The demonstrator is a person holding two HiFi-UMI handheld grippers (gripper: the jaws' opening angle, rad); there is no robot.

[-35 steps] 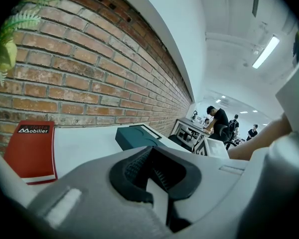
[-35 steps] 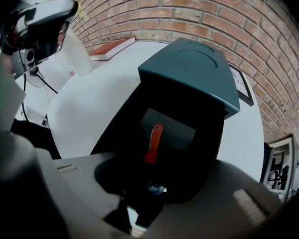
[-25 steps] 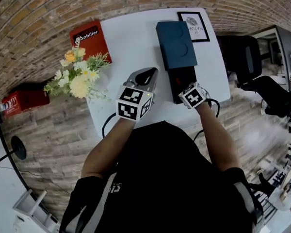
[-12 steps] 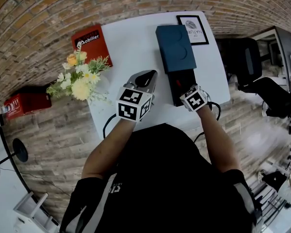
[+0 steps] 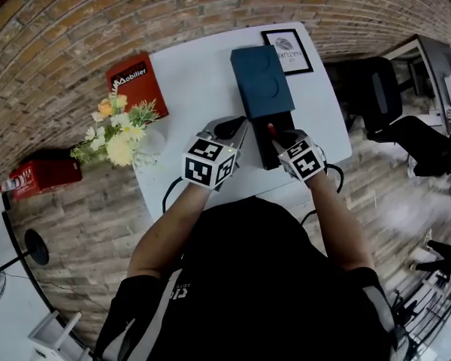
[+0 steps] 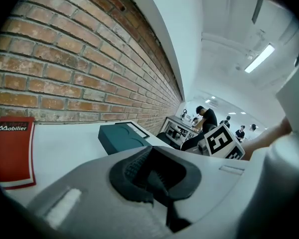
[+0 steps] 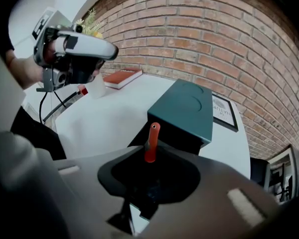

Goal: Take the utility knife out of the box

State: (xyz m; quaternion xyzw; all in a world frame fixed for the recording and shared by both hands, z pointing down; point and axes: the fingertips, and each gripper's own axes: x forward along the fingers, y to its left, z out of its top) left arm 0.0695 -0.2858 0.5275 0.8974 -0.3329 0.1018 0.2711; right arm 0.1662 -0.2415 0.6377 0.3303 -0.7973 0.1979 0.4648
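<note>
While the right tool [image 7: 148, 180] clamps the red utility knife [image 7: 151, 142] above the box [image 5: 261, 89], lift it straight clear; the left tool [image 6: 157, 180] is clenched, empty.

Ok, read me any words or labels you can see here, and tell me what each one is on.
"Mobilier": white print on the red book on the table.
Framed print: lettering too small to read.
Red box off the table: white print, blurred.
</note>
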